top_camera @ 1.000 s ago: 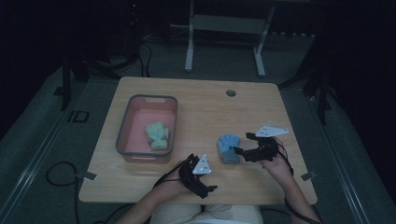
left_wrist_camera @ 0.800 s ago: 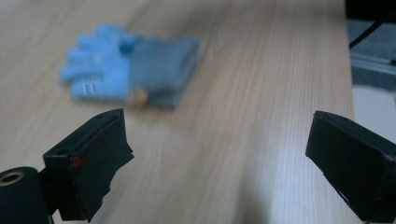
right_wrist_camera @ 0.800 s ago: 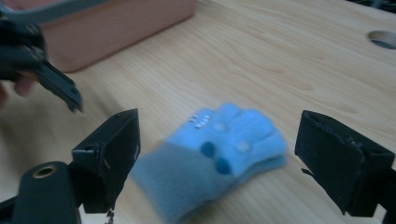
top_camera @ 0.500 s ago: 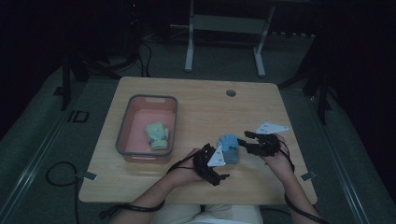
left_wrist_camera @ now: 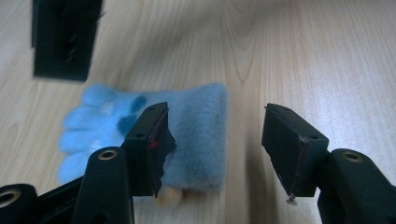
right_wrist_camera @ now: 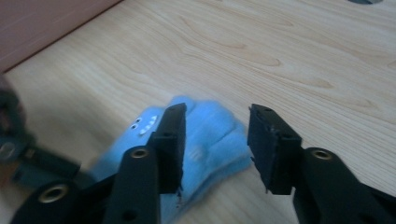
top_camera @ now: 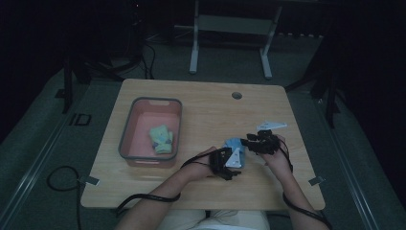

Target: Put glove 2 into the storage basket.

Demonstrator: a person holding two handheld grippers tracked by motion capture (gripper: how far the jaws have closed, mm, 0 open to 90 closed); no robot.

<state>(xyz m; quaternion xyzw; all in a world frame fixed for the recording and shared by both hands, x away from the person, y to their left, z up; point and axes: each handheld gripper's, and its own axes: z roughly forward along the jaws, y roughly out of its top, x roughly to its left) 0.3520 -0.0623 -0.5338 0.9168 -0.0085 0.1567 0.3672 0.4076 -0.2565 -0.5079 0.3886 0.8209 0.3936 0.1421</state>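
Note:
A light blue glove (top_camera: 234, 145) lies flat on the wooden table, right of centre. My left gripper (top_camera: 230, 160) sits at its near end. In the left gripper view the jaws (left_wrist_camera: 217, 116) have just been closing and stand apart, the glove's cuff (left_wrist_camera: 196, 116) partly between them without being pressed. My right gripper (top_camera: 245, 142) comes in from the right. Its jaws (right_wrist_camera: 217, 114) have just been closing and now sit on the glove's finger end (right_wrist_camera: 210, 135), which bunches between them. One right jaw (left_wrist_camera: 65, 37) appears beyond the glove in the left gripper view.
A grey-rimmed pink bin (top_camera: 127, 129) at the table's left holds green cloth pieces (top_camera: 160, 139). A round hole (top_camera: 236, 95) sits near the far edge. A metal stand (top_camera: 230, 24) is beyond the table, and a cable (top_camera: 62, 179) lies on the floor.
My left hand has slid right to the glove's near end. The right gripper has moved in onto the glove from the right. Both pairs of jaws look narrower.

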